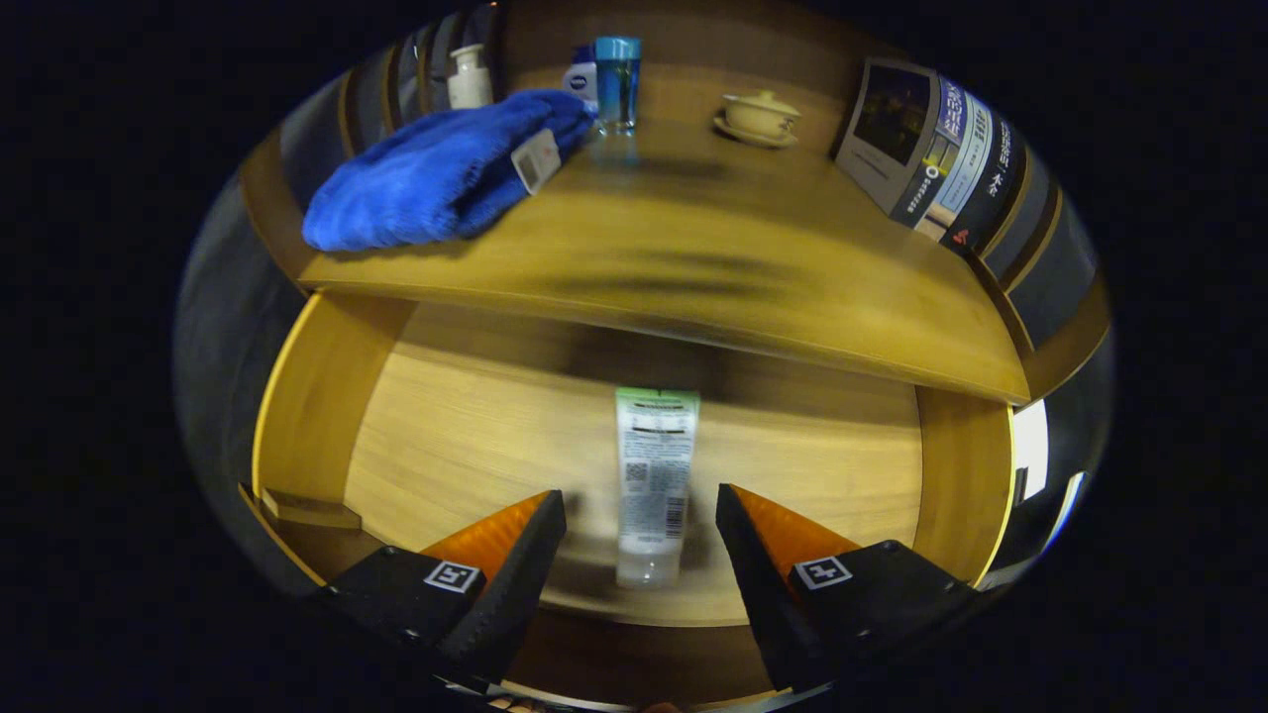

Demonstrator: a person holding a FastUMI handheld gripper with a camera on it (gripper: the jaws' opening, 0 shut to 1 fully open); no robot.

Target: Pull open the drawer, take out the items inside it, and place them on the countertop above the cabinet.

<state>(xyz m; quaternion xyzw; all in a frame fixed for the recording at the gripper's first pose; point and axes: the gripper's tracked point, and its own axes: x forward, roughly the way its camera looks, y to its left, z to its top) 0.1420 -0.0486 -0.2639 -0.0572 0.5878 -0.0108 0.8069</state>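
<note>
The gripper (639,520) is hovering spread wide over the open drawer (297,396); the tube (652,475) is lying between its fingers, pointing toward twelve o'clock.

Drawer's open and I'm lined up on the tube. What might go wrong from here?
1. The tube lies flat on the drawer floor between the open gripper fingers; closing too high may just skid over it.
2. The countertop overhangs the drawer, so lifting straight up risks a knock.
3. The blue towel and glass limit placing room.
</note>
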